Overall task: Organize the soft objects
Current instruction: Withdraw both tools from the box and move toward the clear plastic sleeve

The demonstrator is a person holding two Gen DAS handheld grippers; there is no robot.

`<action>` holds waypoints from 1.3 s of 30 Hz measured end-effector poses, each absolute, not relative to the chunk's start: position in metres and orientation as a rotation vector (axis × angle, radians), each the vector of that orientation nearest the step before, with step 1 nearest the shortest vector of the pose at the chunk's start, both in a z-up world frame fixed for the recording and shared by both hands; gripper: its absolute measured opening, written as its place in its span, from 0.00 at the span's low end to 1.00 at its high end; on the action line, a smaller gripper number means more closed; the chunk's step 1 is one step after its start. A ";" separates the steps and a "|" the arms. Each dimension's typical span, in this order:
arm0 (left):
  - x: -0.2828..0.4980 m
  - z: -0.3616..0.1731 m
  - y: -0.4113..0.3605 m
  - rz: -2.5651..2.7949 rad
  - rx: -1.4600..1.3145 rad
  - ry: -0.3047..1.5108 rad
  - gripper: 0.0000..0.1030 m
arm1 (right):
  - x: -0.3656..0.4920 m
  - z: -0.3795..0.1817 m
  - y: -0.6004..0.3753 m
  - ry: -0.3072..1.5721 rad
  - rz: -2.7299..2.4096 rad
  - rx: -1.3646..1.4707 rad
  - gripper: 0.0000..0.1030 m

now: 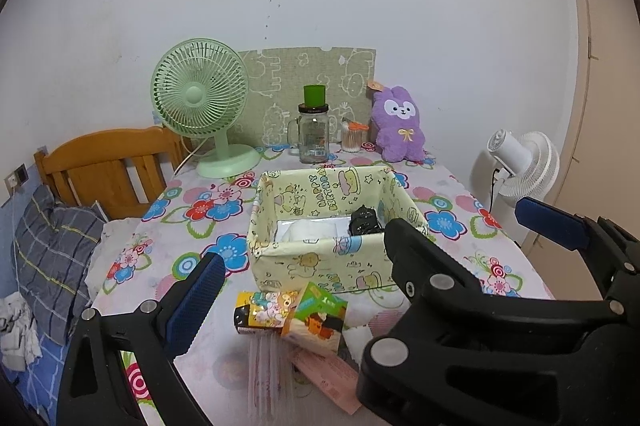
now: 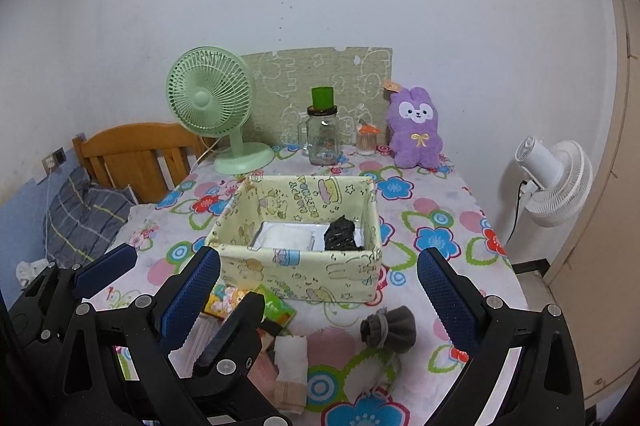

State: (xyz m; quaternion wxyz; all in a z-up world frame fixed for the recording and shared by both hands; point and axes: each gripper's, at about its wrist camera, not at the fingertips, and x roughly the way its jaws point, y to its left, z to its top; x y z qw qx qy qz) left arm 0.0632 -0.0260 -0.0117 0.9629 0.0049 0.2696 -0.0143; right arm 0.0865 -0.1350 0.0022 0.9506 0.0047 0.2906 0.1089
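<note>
The right gripper (image 2: 318,300) stands wide open with nothing between its blue pads (image 2: 442,296); just beyond and below the gap a rolled dark grey sock (image 2: 390,328) lies on the flowered tablecloth (image 2: 436,222), and nearer, to its left, lies a white and beige sock (image 2: 292,366). The left gripper (image 1: 366,258) is also spread wide and empty, its pads framing the near left corner of the cloth storage box (image 1: 320,266), with the right gripper's black frame crossing in front of its right finger. Just near of the box lie small colourful packets (image 1: 292,314) and a pink flat packet (image 1: 332,374). The pale yellow cartoon-printed box sits in the middle of the table, and inside it a white folded item (image 2: 286,236) lies to the left and a black bundle (image 2: 340,234) to the right, touching or nearly so. At the far edge stand a green desk fan (image 2: 212,101), a glass jar with a green cup on top (image 2: 322,133), a cotton swab holder (image 2: 367,139) and a purple plush toy (image 2: 416,127). A white floor fan (image 2: 556,181) stands off the right side, a wooden headboard (image 2: 136,149) to the left.
</note>
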 end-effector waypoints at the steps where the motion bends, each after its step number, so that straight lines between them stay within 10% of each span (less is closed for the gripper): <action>1: 0.061 -0.013 -0.026 -0.027 0.012 0.546 0.97 | 0.084 0.001 -0.136 0.589 0.224 0.012 0.97; 24: 0.043 -0.051 -0.024 -0.046 0.014 0.604 0.88 | 0.061 -0.038 -0.134 0.624 0.243 0.045 0.97; 39: 0.051 -0.092 -0.019 -0.011 -0.011 0.706 0.65 | 0.064 -0.080 -0.133 0.713 0.238 0.074 0.91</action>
